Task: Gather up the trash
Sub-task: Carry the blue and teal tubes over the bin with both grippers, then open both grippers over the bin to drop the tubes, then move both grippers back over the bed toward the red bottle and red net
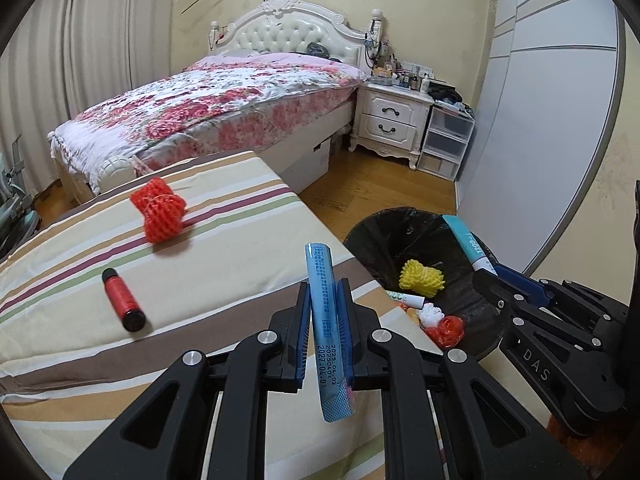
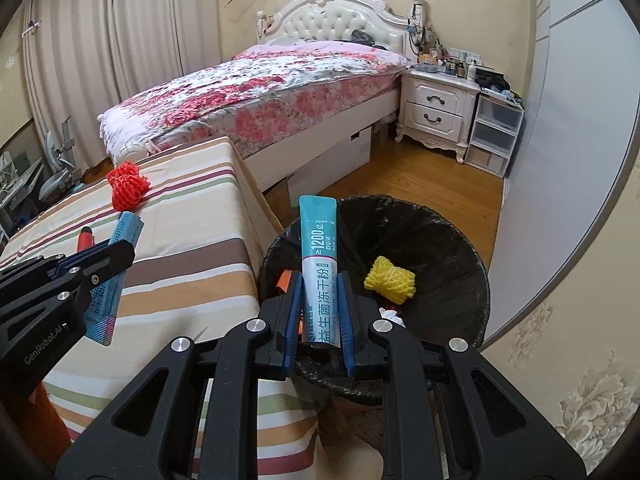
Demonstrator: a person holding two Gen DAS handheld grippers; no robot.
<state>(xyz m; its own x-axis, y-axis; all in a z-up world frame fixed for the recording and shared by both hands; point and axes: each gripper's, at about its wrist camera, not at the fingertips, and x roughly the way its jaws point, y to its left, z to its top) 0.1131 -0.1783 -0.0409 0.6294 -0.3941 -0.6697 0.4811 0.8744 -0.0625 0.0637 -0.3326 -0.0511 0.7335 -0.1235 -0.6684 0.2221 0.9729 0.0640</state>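
Note:
My left gripper [image 1: 325,300] is shut on a blue sachet [image 1: 323,300] that stands upright over the striped table [image 1: 224,292], near its right edge. My right gripper [image 2: 319,294] is shut on a teal and white sachet [image 2: 318,248] held above the black-lined trash bin [image 2: 448,224]. In the left wrist view the right gripper [image 1: 490,270] and its teal sachet [image 1: 466,240] hang over the bin [image 1: 372,236]. In the right wrist view the left gripper [image 2: 120,250] and its blue sachet [image 2: 126,228] show at left. A red foam net [image 1: 160,216] and a red tube [image 1: 122,300] lie on the table.
Inside the bin lie a yellow foam net [image 2: 390,280], a white wad [image 1: 432,314] and red scraps [image 1: 448,330]. A floral bed [image 1: 208,104] stands beyond the table, a white nightstand [image 1: 394,120] and plastic drawers [image 1: 446,140] at right, a grey wardrobe [image 1: 540,120] beside the wooden floor [image 1: 376,176].

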